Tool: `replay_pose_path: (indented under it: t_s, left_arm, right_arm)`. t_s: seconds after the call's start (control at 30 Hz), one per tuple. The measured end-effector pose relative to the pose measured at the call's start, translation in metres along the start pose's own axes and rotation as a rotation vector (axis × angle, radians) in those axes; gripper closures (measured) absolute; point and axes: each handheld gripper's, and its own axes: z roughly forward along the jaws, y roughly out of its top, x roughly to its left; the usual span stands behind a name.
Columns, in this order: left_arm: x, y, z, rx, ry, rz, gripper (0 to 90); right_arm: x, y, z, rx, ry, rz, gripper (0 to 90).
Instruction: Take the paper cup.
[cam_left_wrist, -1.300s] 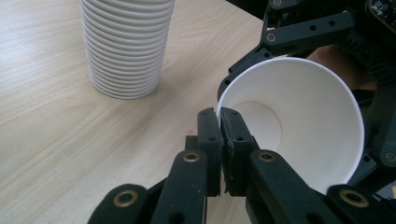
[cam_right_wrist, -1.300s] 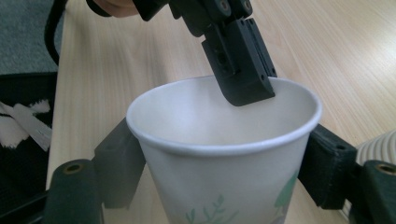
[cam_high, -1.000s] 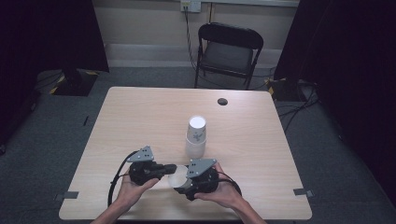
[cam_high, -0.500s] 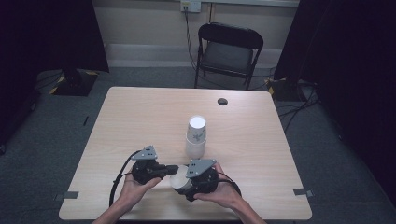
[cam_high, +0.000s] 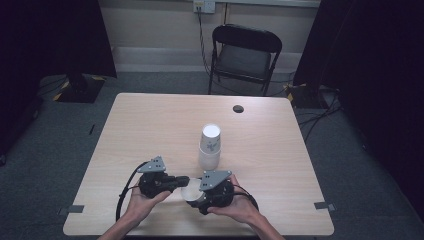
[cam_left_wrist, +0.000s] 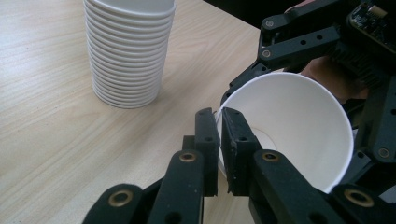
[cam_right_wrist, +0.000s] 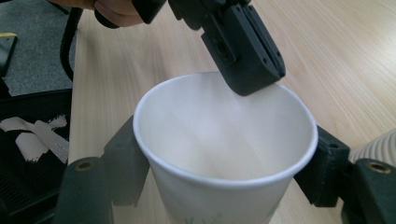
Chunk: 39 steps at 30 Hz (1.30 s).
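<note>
Near the bench's (cam_high: 150, 120) front edge, the right hand-held gripper (cam_right_wrist: 219, 177) clasps the thin, easily crushed paper cup (cam_right_wrist: 224, 140) around its wall; the left hand-held gripper (cam_left_wrist: 219, 140) pinches its rim.

Place: a recording lab or studio room.
Walls: black curtains (cam_high: 60, 35) on both sides.
Floor: grey carpet (cam_high: 45, 130) with trailing cables.
Furniture: pale wood-laminate table (cam_high: 150, 125); black folding metal chair (cam_high: 245, 52).
Power: wall socket (cam_high: 204, 6).
</note>
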Motion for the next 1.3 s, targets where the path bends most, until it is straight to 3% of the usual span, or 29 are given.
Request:
replay_pose_path:
  t_s: [0.37, 0.53, 0.7, 0.83, 1.07, 1.3]
  left_arm:
    - [0.002, 0.001, -0.008, -0.045, 0.013, -0.002, 80.1]
    - [0.003, 0.001, -0.013, -0.064, 0.056, -0.001, 73.9]
    - [0.006, -0.001, -0.015, -0.042, 0.103, -0.002, 69.8]
    - [0.008, -0.002, -0.018, -0.049, 0.112, -0.008, 61.9]
    - [0.015, -0.002, -0.026, -0.046, 0.172, -0.033, 48.6]
    - [0.017, -0.006, -0.025, 0.015, 0.22, -0.001, 41.0]
  right_arm:
    - [-0.006, -0.003, -0.004, 0.005, -0.017, 0.037, 29.5]
    - [-0.011, -0.005, -0.009, -0.002, -0.038, 0.057, 29.6]
    - [-0.015, -0.008, -0.012, -0.005, -0.062, 0.09, 29.5]
    - [-0.018, -0.011, -0.016, -0.021, -0.077, 0.118, 29.4]
    - [-0.025, -0.016, -0.024, -0.041, -0.128, 0.161, 29.4]
    - [-0.03, -0.024, -0.037, -0.068, -0.165, 0.199, 29.5]
